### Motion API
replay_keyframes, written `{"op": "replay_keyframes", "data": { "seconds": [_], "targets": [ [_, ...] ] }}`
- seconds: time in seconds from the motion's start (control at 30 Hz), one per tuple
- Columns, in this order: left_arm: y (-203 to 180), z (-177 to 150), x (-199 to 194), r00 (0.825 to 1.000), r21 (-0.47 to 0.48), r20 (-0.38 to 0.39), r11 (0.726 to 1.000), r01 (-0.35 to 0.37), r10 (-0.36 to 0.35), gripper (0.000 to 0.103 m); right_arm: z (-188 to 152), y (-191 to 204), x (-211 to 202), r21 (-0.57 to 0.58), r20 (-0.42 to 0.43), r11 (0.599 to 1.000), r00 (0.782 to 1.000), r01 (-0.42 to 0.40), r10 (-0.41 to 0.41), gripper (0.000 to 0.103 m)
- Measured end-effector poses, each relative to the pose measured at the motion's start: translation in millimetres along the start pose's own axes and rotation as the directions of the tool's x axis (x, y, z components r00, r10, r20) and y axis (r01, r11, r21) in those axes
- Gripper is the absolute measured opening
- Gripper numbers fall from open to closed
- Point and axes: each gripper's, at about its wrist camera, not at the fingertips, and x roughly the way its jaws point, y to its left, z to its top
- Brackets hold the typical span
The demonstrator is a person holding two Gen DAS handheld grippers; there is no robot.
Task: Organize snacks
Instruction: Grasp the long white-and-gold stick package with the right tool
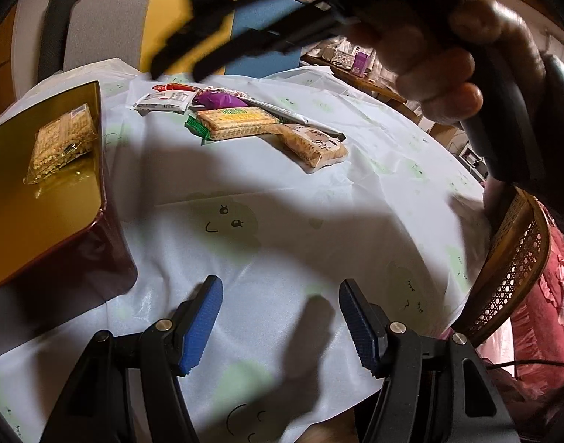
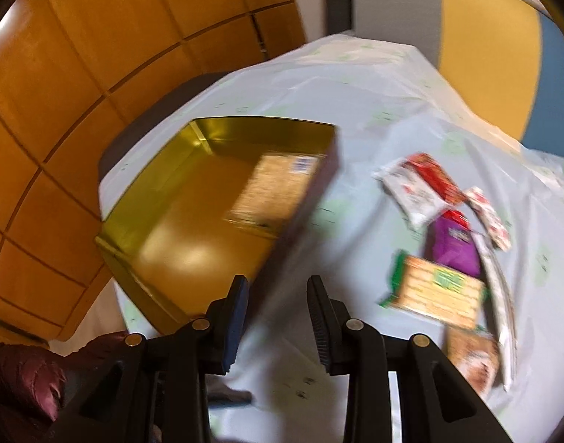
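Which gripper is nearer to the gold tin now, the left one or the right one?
Right. The right gripper hangs open just above the gold tin near its rim. The left gripper is open over bare tablecloth, beside the tin.

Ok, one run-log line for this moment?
left gripper: open, empty | right gripper: open, empty | gold tin: one cracker pack inside | remaining snacks: on tablecloth

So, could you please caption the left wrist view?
Open left gripper hovers over the tablecloth; one cracker pack lies in the gold tin.
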Motion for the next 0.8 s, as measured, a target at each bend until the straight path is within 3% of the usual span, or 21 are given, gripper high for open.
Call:
{"op": "replay_keyframes", "data": {
  "seconds": [0.2,0.43,0.63,0.8],
  "targets": [
    [-2,0,1,1.000,0.011,-0.004,1.000,-0.013,0.013,0.066,-25,-56,-19,0.110,-0.006,0.988,0.994,0.107,-0.107,0.034],
    [-7,0,4,0.999,0.039,-0.010,0.998,-0.046,0.046,0.067,-47,-121,-43,0.214,-0.031,0.942,0.966,0.257,-0.256,0.036],
    [-10,-1,5,0.998,0.056,-0.016,0.996,-0.066,0.067,0.068,-43,-159,-34,0.259,-0.069,0.917,0.953,0.303,-0.296,0.040],
    [-11,-1,5,0.997,0.067,-0.022,0.995,-0.075,0.077,0.068,-30,-171,-6,0.225,-0.125,0.917,0.943,0.331,-0.310,0.040]
  ]
}}
